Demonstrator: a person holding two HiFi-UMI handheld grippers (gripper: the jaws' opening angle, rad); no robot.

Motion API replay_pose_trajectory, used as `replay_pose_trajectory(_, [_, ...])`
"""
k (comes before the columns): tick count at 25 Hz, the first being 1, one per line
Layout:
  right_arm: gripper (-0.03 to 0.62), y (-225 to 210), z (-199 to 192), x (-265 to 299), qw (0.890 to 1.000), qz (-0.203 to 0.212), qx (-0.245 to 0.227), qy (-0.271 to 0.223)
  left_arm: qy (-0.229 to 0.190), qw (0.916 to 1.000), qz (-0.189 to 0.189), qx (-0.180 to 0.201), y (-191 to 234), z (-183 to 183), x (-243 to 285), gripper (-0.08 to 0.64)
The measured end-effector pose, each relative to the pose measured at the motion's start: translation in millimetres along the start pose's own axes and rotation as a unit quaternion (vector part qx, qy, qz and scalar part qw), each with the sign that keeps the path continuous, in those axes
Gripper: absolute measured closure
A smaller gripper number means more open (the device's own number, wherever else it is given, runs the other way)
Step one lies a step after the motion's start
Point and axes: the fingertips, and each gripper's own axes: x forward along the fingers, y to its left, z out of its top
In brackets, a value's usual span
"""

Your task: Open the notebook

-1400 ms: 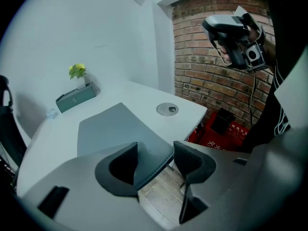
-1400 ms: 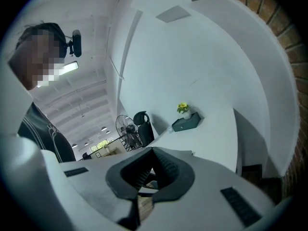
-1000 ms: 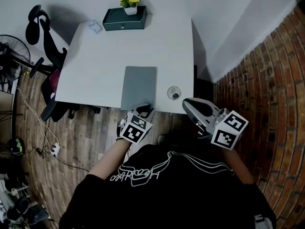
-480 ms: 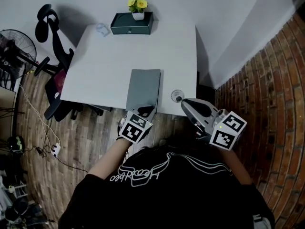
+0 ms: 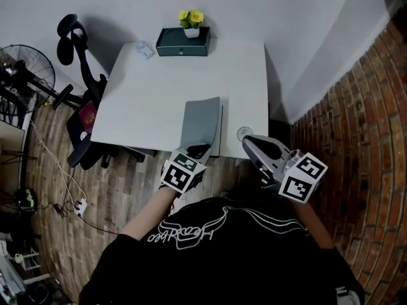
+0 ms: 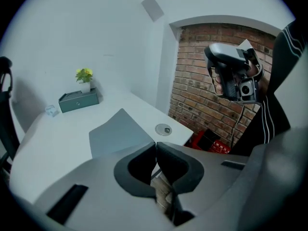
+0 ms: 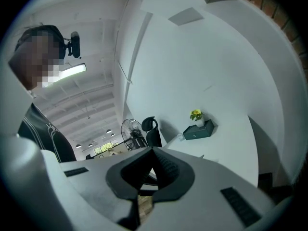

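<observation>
White table (image 5: 159, 88) against a white wall, brick wall (image 5: 356, 126) to the right. Grey notebook (image 5: 201, 122) sits at the table's near edge. Left gripper (image 5: 196, 150) jaws pinched tight on the near corner of its cover (image 6: 118, 134). The cover is raised and tilted off the pages. Right gripper (image 5: 248, 141) is off the near right corner, jaws together, empty, clear of the notebook.

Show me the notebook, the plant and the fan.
notebook (image 5: 201, 121), head view, on its lifted grey cover.
plant (image 5: 191, 17), head view, on the yellow flowers.
fan (image 5: 27, 70), head view, on its round cage.
</observation>
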Motion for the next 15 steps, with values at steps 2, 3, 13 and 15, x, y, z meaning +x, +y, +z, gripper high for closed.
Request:
replay_pose_trajectory(2, [0.591, 4, 2, 2, 1.000, 0.000, -0.001, -0.003, -0.003, 1.0000, 0.001, 0.002, 2, 3, -6, 0.522])
replay_pose_trajectory(3, [0.591, 6, 3, 3, 1.000, 0.000, -0.002, -0.004, -0.006, 1.0000, 0.001, 0.002, 3, 5, -8, 0.522])
replay_pose_trajectory(13, [0.591, 28, 6, 20, 1.000, 0.006, -0.010, -0.006, -0.041, 0.9989, 0.020, -0.012, 22, 10, -44, 0.523])
replay_pose_trajectory(15, [0.591, 30, 5, 24, 1.000, 0.005, -0.011, -0.004, -0.052, 0.9980, 0.029, -0.020, 27, 11, -52, 0.523])
